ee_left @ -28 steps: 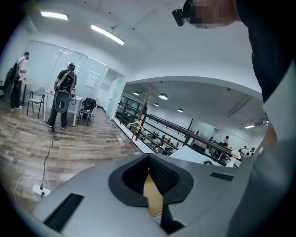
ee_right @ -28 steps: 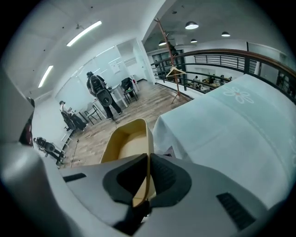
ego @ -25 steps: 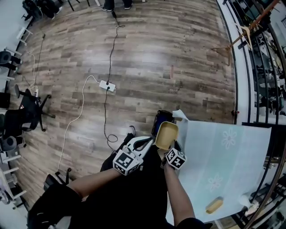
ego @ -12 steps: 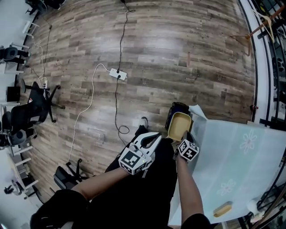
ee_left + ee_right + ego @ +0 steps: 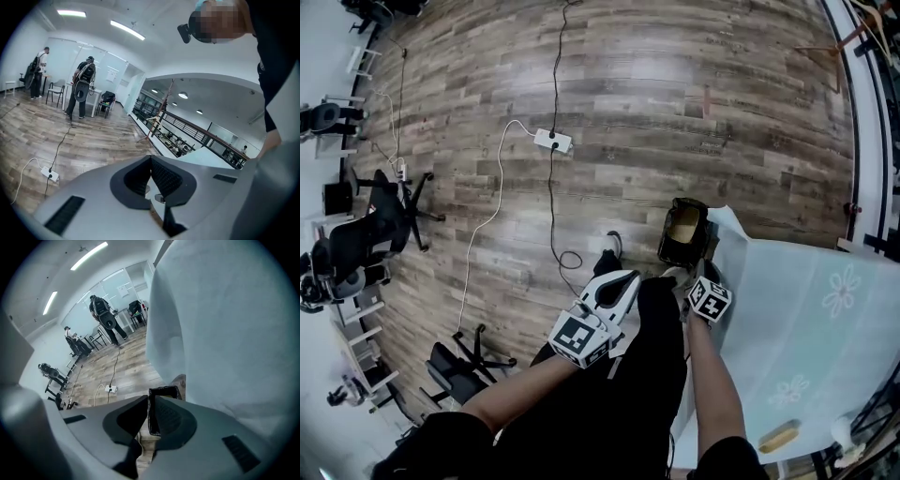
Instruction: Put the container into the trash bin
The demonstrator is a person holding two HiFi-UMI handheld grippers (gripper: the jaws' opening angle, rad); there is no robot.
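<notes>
**Item: container** (image 5: 683,221). Tan, lying inside the trash bin (image 5: 699,246), which stands on the wooden floor just beside the corner of the cloth-covered surface (image 5: 797,319). Its upper edge shows below the dark rim.

**Step, as judged:** deposit made, withdrawal pending. To do it well, the right tool should lift straight up and back. That keeps it clear of the bin's rim and dark liner, so nothing snags or tips. Check first that the container sits fully below the rim.

**Right tool** (image 5: 149,405). Jaws narrow, a thin slit between the pads, nothing gripped. The bin shows beyond the tips. It is held low just above the near rim, forearm reaching forward along the surface's edge.

**Left tool** (image 5: 151,163). Pads together at the tips, empty. It is held idle at the person's front, apart from the bin and aimed out across the floor.
</notes>
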